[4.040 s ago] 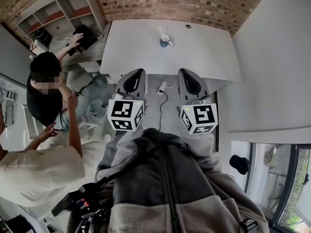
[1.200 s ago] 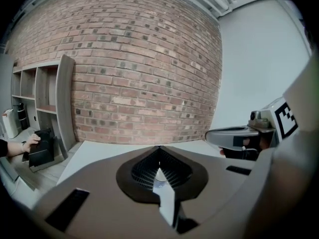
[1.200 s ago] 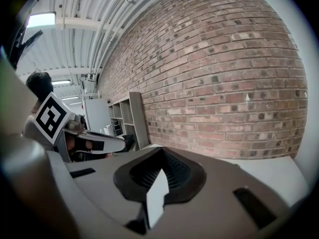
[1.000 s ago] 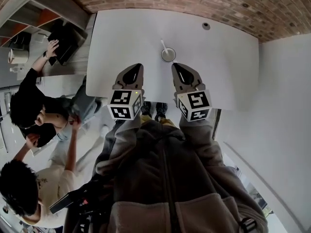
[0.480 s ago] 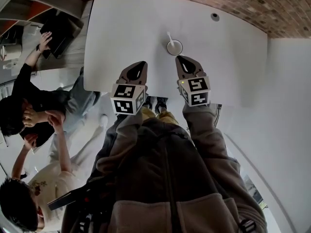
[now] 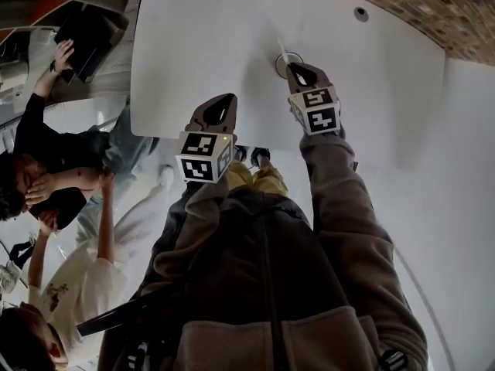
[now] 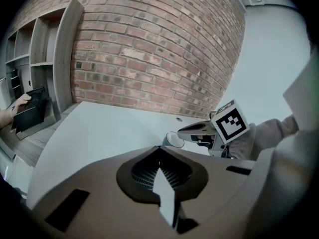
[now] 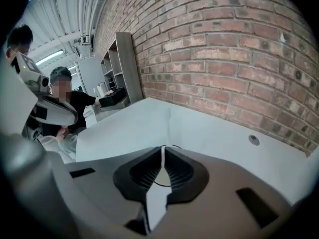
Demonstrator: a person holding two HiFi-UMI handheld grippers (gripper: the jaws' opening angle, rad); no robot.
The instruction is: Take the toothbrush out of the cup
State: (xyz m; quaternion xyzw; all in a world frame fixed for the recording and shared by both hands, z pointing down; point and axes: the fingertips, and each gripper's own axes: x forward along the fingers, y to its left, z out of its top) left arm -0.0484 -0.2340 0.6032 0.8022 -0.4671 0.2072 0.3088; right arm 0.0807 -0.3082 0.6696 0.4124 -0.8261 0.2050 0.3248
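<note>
White bench [image 6: 201, 37] below a brick wall [image 7: 149, 59], with the cup [image 6: 281, 62] standing well in from the near edge and the toothbrush [image 6: 281, 49] leaning out of it, away from the person. Reaching, by the look of it: right gripper [image 6: 296, 69] out over the cup, tips just at the rim, jaws pressed almost together with only a hairline slit between them and nothing in it. Seen along those jaws, the handle as a thin pale line rising just past the tips, beside rather than between. Left gripper [image 6: 225, 99] near the bench's front edge, well apart from the cup, jaws likewise closed and empty. Not yet gripped, not yet lifted. Next, probably: part the right jaws, bring them round the handle above the rim, close, then draw up along the lean so as not to tip the cup. Steadying the cup with the left, perhaps, if it proves light.
</note>
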